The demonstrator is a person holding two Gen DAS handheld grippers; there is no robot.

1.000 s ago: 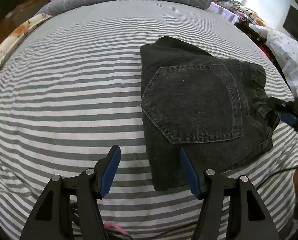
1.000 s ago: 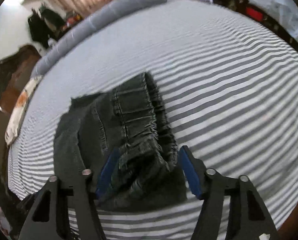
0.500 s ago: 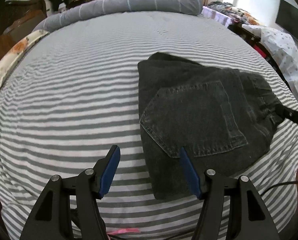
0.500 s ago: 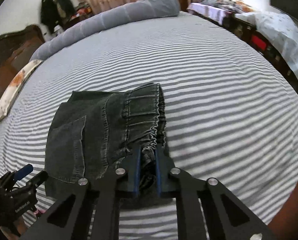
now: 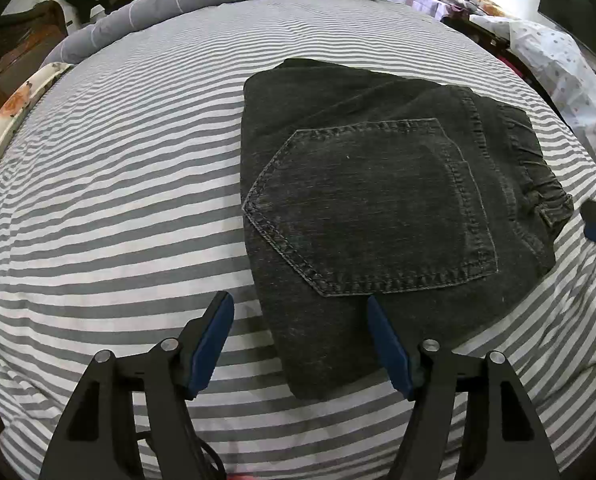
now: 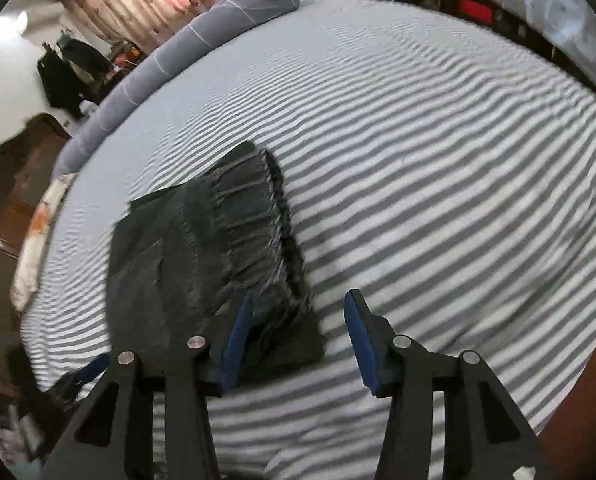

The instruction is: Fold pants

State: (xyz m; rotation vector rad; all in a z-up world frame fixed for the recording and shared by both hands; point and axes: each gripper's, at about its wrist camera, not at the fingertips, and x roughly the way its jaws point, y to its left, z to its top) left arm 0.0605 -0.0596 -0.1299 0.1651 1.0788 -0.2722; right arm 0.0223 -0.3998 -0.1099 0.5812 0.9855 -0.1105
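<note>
Right wrist view | right gripper (image 6: 298,332) jaws just reopened, empty, off folded dark-grey denim pants (image 6: 202,264) | left gripper (image 5: 299,340) wide, empty | fold looks finished

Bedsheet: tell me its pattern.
Grey and white stripes on the bedsheet, clearest in the left wrist view.

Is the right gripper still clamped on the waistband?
No. The right gripper has just been opening, its pads apart with only a corner of the folded pants lying loose between them on the striped bedsheet.
</note>
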